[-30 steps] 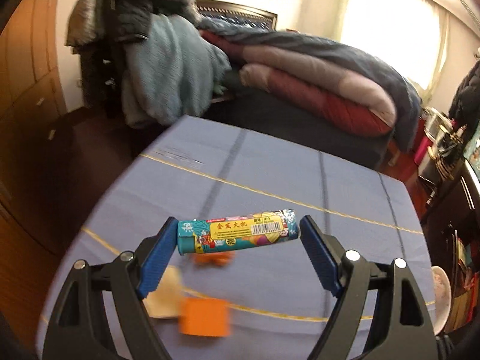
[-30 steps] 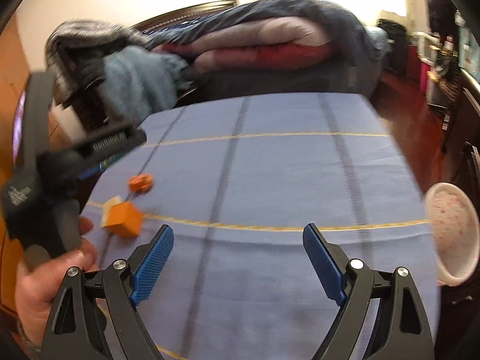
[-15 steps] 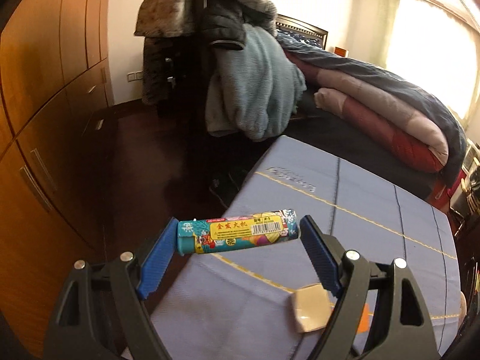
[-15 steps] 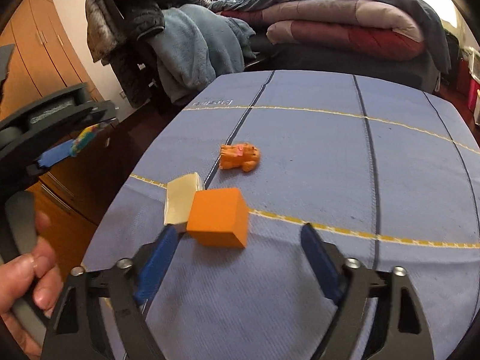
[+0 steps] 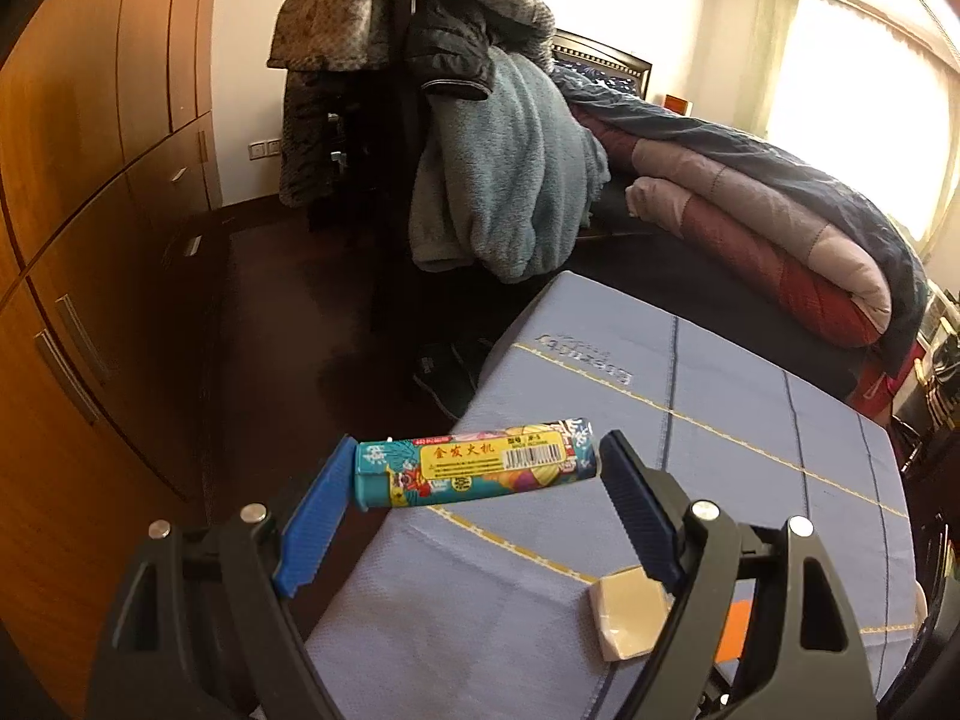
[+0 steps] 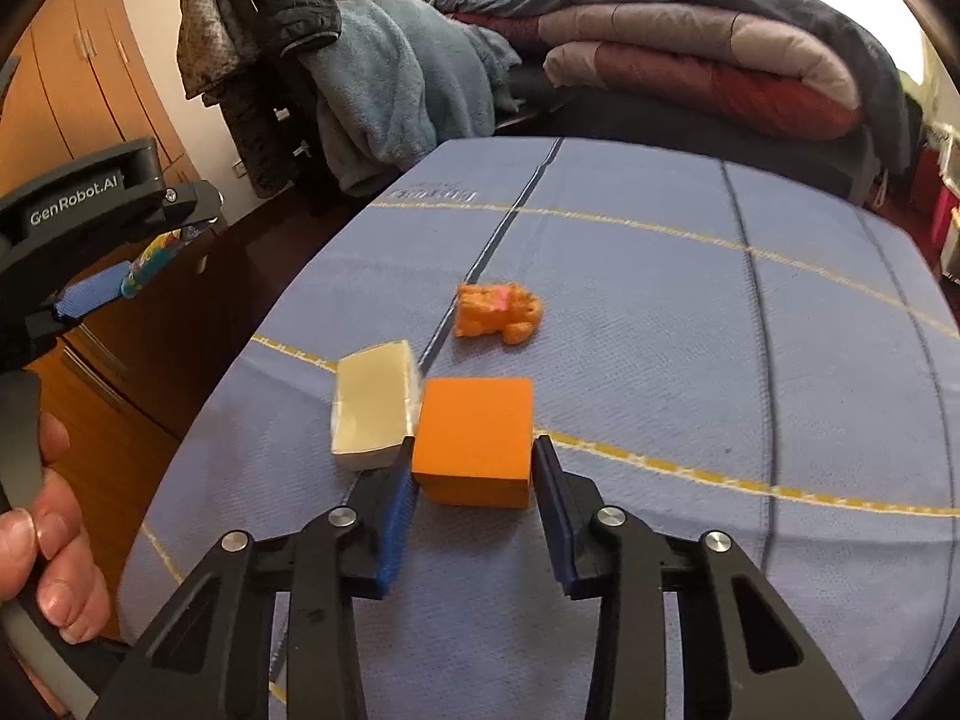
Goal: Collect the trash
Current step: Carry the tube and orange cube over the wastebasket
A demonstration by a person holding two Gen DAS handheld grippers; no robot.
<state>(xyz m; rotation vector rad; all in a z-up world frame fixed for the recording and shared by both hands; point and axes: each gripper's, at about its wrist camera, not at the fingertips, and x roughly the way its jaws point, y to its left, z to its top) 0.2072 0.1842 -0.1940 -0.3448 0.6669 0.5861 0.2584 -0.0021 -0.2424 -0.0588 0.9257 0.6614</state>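
Observation:
My left gripper [image 5: 477, 462] is shut on a teal and yellow printed tube [image 5: 474, 471], held end to end between the blue pads, in the air over the table's left edge. In the right wrist view, my right gripper [image 6: 472, 450] is low over the blue tablecloth [image 6: 720, 360]. Its jaws are closing on an orange block [image 6: 474, 438], and the pads touch the block's two sides at its near end. A pale beige box [image 6: 372, 405] lies against the block's left side. A crumpled orange piece [image 6: 498, 315] lies farther back. The left gripper [image 6: 90, 294] and a hand [image 6: 48, 570] show at that view's left edge.
Dark floor [image 5: 288, 360] lies left of the table, with wooden wardrobes [image 5: 90, 210] beyond. A chair draped in coats and a teal blanket [image 5: 504, 180] stands behind the table's far left corner. A bed with folded quilts [image 6: 690, 54] runs along the far side.
My left gripper swung left with the tube, from over the table to over its left edge. My right gripper moved up to the orange block and its jaws narrowed around it.

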